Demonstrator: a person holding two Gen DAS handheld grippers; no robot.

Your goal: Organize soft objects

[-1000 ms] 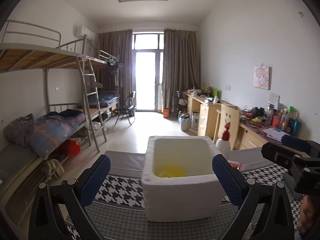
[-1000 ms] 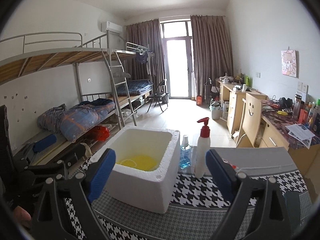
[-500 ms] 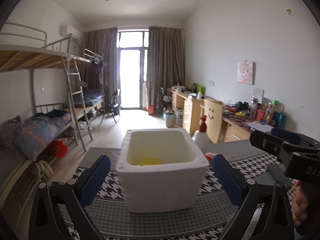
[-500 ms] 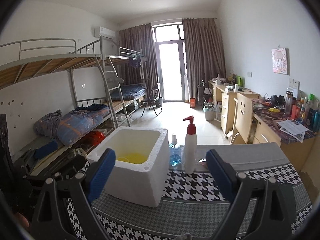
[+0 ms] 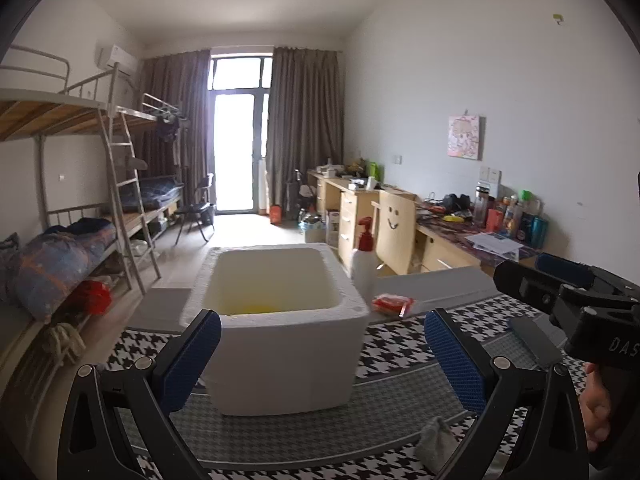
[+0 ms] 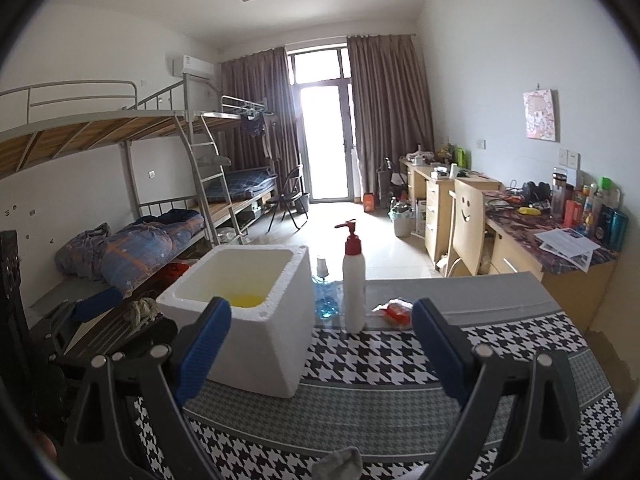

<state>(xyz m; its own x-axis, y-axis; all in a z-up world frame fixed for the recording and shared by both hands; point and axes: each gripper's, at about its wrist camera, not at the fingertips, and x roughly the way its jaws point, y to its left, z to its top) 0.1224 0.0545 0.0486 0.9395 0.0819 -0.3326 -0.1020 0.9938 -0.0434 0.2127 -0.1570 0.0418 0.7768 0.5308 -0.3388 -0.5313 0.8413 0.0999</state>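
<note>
1. The left gripper (image 5: 320, 364) hangs wide open and empty, in front of the white foam box (image 5: 280, 328).
2. The right gripper (image 6: 320, 348) is likewise spread wide with nothing in it.
3. A grey sock-like cloth (image 6: 338, 466) lies at the worktop's (image 6: 400, 412) near edge, below the right gripper; something yellow (image 6: 246, 300) sits in the box.
4. Likely step: reaching for the next soft item. That calls for dipping down onto the cloth.
</note>
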